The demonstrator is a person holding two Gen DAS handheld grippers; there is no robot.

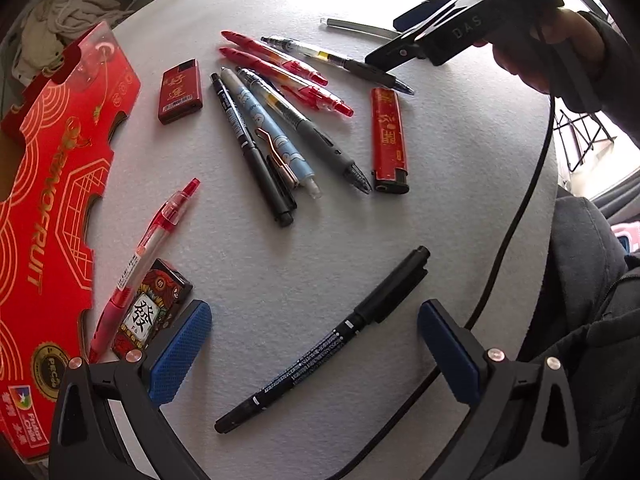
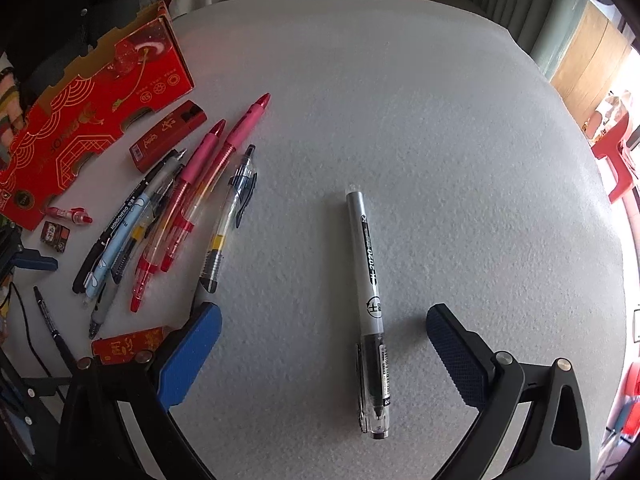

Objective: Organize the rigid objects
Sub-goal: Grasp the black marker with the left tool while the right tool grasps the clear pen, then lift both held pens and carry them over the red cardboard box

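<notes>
Nine pens lie on the white tabletop [image 2: 400, 100]. Six of them form a fan [image 1: 280, 120] near the red cardboard box [image 1: 52, 208] at the left edge: two red, one clear with a black grip, one blue patterned, one grey-gripped, one slim black. A third red pen [image 1: 148, 256] lies alone beside the box. A black marker [image 1: 328, 344] lies between the wide-open jaws of the left gripper [image 1: 316, 356], untouched. A grey capped pen [image 2: 370, 312] lies alone between the spread jaws of the right gripper [image 2: 324, 356], also ungripped. Three lighters are out: a long red one [image 1: 388, 140], a short red one [image 1: 180, 90] and a dark patterned one [image 1: 150, 312] just beside the left jaw. The right half of the tabletop is bare up to its far curved edge.
</notes>
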